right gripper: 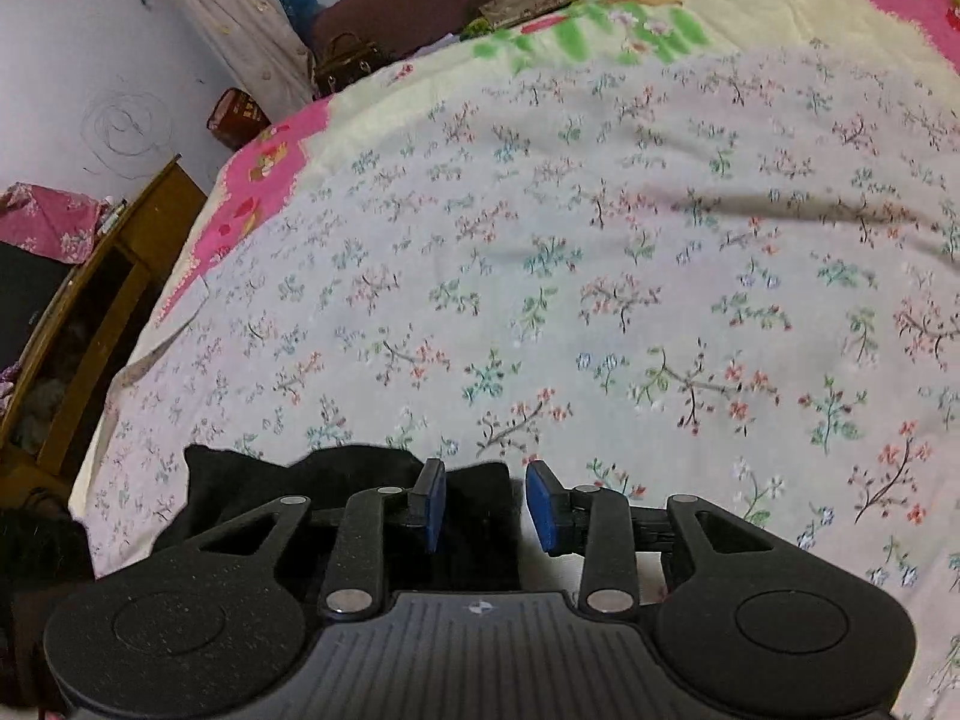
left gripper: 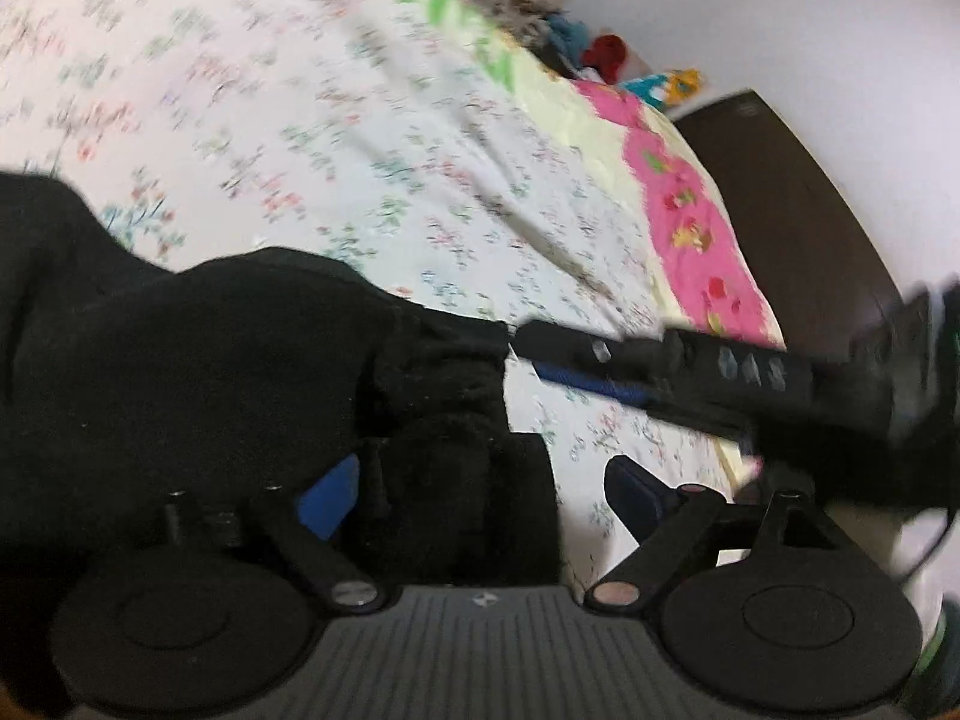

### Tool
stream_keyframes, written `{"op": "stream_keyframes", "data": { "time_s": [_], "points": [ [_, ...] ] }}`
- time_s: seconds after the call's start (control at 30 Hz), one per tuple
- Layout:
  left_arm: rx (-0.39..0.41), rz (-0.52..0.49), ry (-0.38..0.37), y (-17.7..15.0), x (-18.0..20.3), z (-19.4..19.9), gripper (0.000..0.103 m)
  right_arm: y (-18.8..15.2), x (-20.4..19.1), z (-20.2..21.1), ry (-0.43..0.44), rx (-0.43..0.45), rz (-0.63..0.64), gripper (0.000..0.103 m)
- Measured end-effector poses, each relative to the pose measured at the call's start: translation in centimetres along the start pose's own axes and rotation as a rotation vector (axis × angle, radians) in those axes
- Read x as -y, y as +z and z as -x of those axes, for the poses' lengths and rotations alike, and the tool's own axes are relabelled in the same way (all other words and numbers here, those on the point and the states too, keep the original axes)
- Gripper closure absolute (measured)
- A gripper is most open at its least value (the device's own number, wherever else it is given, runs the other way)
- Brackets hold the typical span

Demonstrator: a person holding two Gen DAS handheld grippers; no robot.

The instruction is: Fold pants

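While both grippers gape, black pants [left gripper: 180, 372] lie between fingers [left gripper: 327, 495].

A white bedsheet [right gripper: 600, 276] printed with small flowers covers the bed, bordered by a pink patterned cloth [right gripper: 252, 192] at ten o'clock. A wooden cabinet [right gripper: 102, 300] stands at nine o'clock, and a brown handbag [right gripper: 345, 60] sits at eleven.

- The left gripper [left gripper: 480, 480] points down at a slant, its two blue-padded fingers [left gripper: 327, 495] spread wide apart, gripping nothing.
- The right gripper [right gripper: 485, 504] tilts more steeply downward, its blue pads [right gripper: 543, 507] standing a narrow gap apart; whether they pinch anything cannot be told.
- In the left wrist view, the right gripper [left gripper: 690, 369] crosses from the right edge, its long black body reaching inward, blurred.
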State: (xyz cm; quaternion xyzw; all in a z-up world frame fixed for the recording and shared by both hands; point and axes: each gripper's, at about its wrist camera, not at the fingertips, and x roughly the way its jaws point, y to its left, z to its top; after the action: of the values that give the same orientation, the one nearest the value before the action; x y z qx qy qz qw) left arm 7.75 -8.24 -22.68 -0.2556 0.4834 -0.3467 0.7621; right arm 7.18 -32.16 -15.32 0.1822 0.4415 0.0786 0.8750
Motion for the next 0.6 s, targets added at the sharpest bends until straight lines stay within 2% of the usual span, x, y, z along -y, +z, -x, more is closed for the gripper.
{"op": "stream_keyframes", "data": {
  "time_s": [0.13,0.2,0.33,0.4,0.43,0.5,0.53,0.57,0.6],
  "points": [
    [0.007,0.032,0.005,0.0,-1.3,3.6,0.008,0.3,-1.1,0.9,0.058,0.027,0.004,0.079],
    [0.027,0.028,0.056,0.3,-2.2,5.8,0.008,-0.1,-2.4,0.8,0.106,0.007,0.044,0.078],
    [0.043,0.037,0.066,0.7,-3.1,8.3,0.007,-1.7,-4.5,-0.8,0.204,-0.079,0.135,0.078],
    [0.028,0.033,0.064,0.3,-3.3,8.8,0.007,-2.6,-4.6,-2.0,0.205,-0.148,0.151,0.077],
    [0.022,0.022,0.066,-0.2,-3.7,9.1,0.007,-2.9,-4.4,-2.6,0.195,-0.180,0.164,0.079],
    [0.006,0.018,0.104,-0.8,-5.0,8.7,0.008,-3.7,-3.7,-3.7,0.138,-0.211,0.231,0.103],
    [0.010,0.038,0.118,-1.0,-6.1,8.5,0.008,-4.0,-3.1,-4.5,0.114,-0.232,0.264,0.103],
    [0.008,0.081,0.136,-1.2,-7.3,8.0,0.018,-4.1,-2.1,-5.2,0.089,-0.248,0.250,0.103],
    [-0.004,0.134,0.149,-1.6,-8.5,7.9,0.031,-3.9,-0.9,-5.6,0.102,-0.260,0.181,0.103]
  ]
}}
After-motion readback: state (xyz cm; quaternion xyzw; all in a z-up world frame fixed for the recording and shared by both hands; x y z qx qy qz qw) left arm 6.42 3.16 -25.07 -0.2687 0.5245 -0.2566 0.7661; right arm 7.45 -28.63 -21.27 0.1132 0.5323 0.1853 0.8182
